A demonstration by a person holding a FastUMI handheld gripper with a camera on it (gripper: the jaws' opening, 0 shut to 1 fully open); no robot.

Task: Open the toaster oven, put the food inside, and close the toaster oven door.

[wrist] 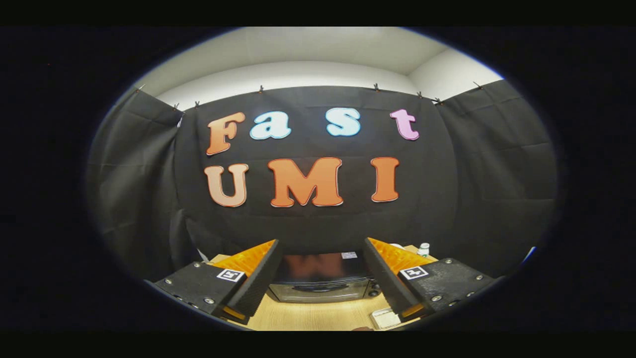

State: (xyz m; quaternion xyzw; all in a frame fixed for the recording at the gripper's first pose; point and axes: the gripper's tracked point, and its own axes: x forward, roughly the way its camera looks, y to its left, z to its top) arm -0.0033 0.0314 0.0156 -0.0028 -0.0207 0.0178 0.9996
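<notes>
A dark toaster oven (323,281) stands on the wooden table (313,315), beyond and between my fingers, its glossy top facing me. Its door looks shut, with a handle (320,287) along the upper front. My gripper (320,273) is held high above the table and well short of the oven, open, with nothing between its fingers. A pale flat object (385,318) lies on the table just inside the right finger (385,278); I cannot tell whether it is the food.
A small white bottle with a green cap (424,249) stands at the back right of the table, near the black cloth wall. The table's bare wood stretches in front of the oven.
</notes>
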